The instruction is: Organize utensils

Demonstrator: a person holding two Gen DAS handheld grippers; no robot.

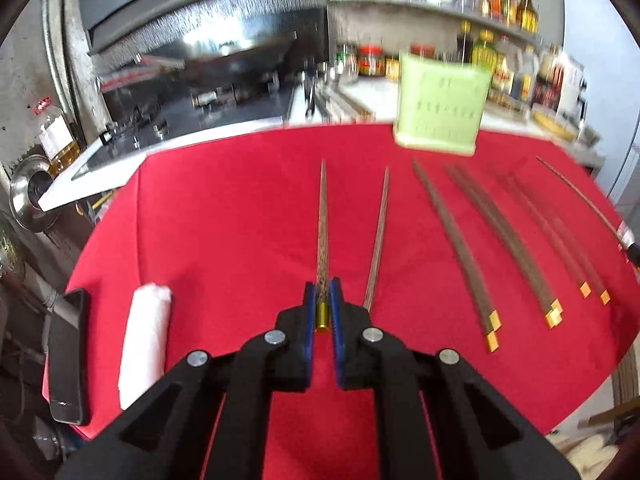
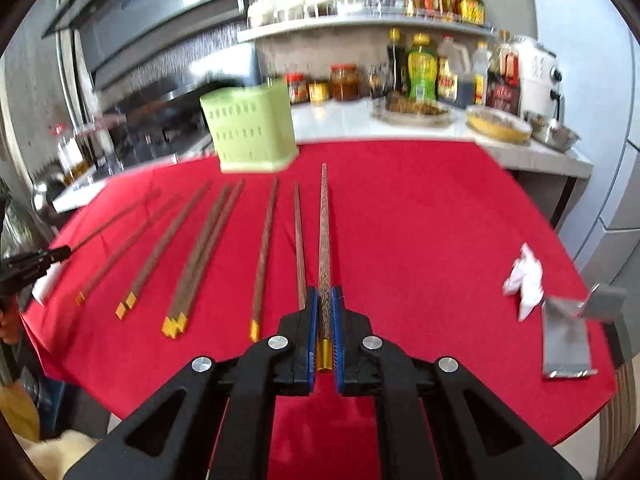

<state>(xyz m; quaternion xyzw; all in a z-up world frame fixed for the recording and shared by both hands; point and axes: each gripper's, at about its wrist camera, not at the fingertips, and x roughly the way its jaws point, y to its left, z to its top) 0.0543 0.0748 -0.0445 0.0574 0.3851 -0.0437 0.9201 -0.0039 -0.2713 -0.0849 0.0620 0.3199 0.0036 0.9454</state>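
Both claws are clamped on a chopstick apiece: the left claw (image 1: pixel 323 304) pinches a patterned chopstick (image 1: pixel 322 224) near its gold cap, the right claw (image 2: pixel 325 312) grips its twin (image 2: pixel 324 232), tips aimed toward the green holder (image 2: pixel 250 132). Slim, tapered and slick, either stick could pivot or slip from such an end-on pinch and miss the slotted plastic holder; six more wait on the red cloth table (image 2: pixel 420 208), short of the holder.

I can't read the bottles (image 1: pixel 508 4) at two o'clock; they're blurred. My left view's farthest chopstick (image 1: pixel 580 196) runs off at three o'clock.
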